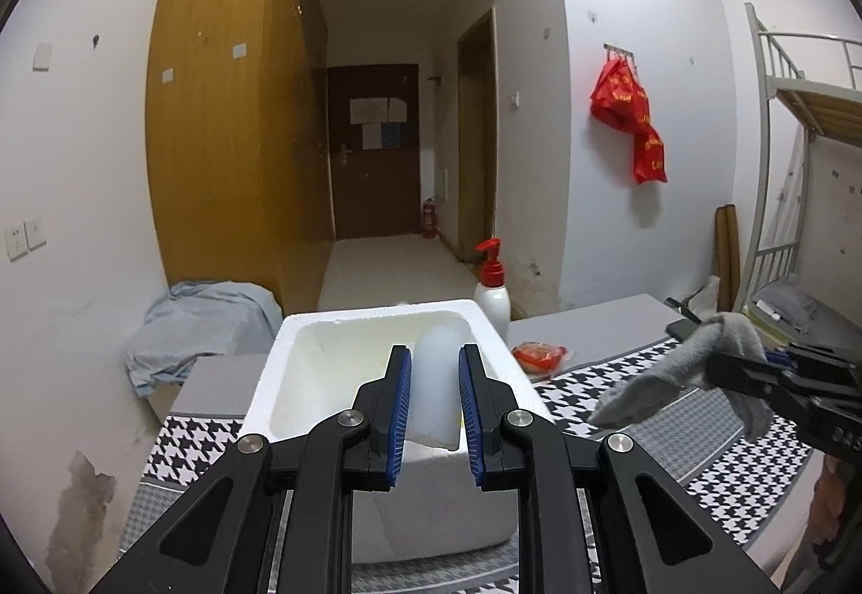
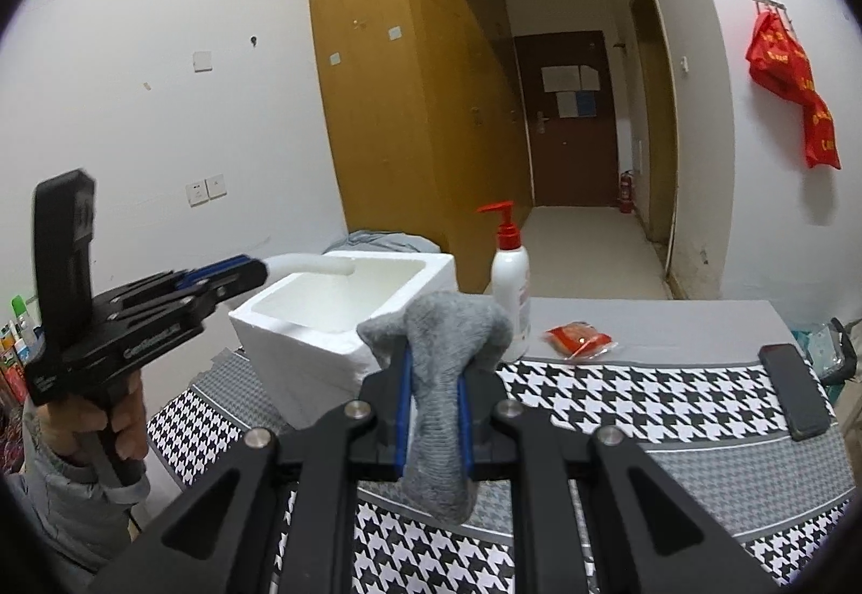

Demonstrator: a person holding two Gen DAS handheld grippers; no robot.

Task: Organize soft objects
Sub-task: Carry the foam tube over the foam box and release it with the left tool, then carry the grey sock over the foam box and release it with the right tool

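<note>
My left gripper (image 1: 434,400) is shut on a soft translucent white piece (image 1: 435,392) and holds it over the open white foam box (image 1: 323,325). In the right wrist view the left gripper (image 2: 253,271) shows at the left, with the white piece (image 2: 318,264) sticking out over the box's (image 2: 280,335) rim. My right gripper (image 2: 434,405) is shut on a grey sock (image 2: 439,378) that hangs through its fingers, held above the houndstooth cloth to the right of the box. The sock (image 1: 679,373) and right gripper (image 1: 754,373) show at the right of the left wrist view.
A white pump bottle with a red top (image 2: 511,292) stands just right of the box. A red packet (image 2: 579,338) lies beside it. A black phone (image 2: 792,389) lies at the cloth's right. A blue-grey cloth heap (image 1: 199,330) lies left of the box.
</note>
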